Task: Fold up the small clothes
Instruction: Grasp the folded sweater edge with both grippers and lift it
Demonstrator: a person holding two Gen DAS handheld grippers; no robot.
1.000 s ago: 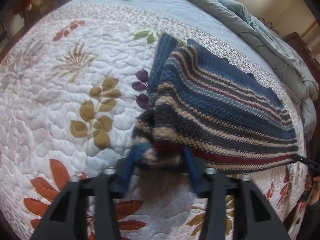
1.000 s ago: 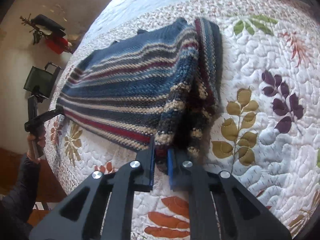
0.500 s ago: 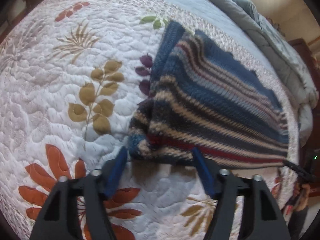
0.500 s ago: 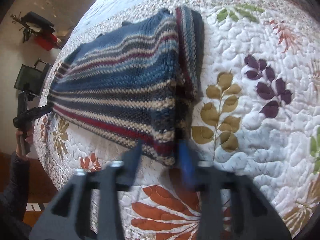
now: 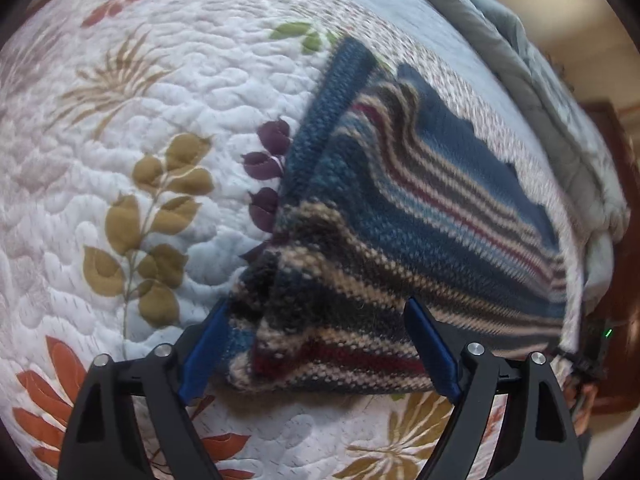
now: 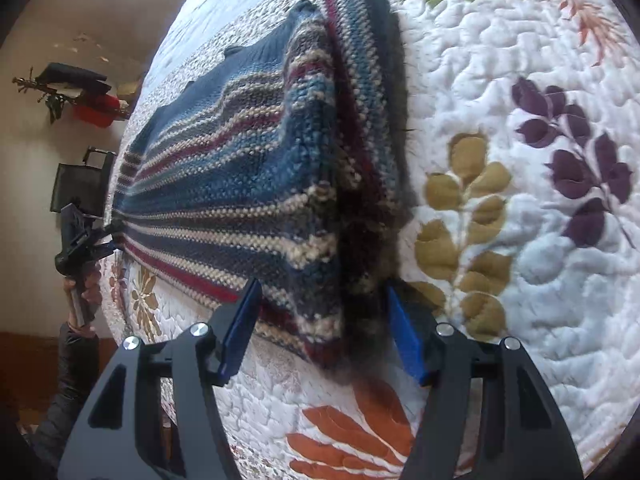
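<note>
So the striped knit sweater (image 5: 400,216) is lying on the bed, on a white quilt (image 5: 168,92) with stitched leaf patterns: mustard leaves, purple ones, orange petals near the bottom edge, a bit of green further up. It's been folded over on itself, and you can see the doubled layer along the edge in the right wrist view (image 6: 360,128), where the navy, cream and red stripes stack up into a thick ridge.

Left tongs (image 5: 316,352) are spread wide, blue pads on either side of the sweater's near corner, not pinching anything. That corner is bunched up a little between them. Right tongs (image 6: 320,332) are the same deal, spread apart and straddling the folded end of the sweater, with the cloth sitting in the gap. Whether the pads are actually brushing the wool is hard to say; the fisheye squashes everything together there.

Room stuff: a grey comforter (image 5: 560,112) is heaped along the far side of the bed, with some dark wood furniture behind it. In the right wrist view there's a beige wall (image 6: 40,128) with something black and red against it, and a dark chair-like thing lower down. You can also see the left tongs from the outside there (image 6: 80,236), with the person's hand (image 6: 86,292) wrapped around the handle at the sweater's far corner.
</note>
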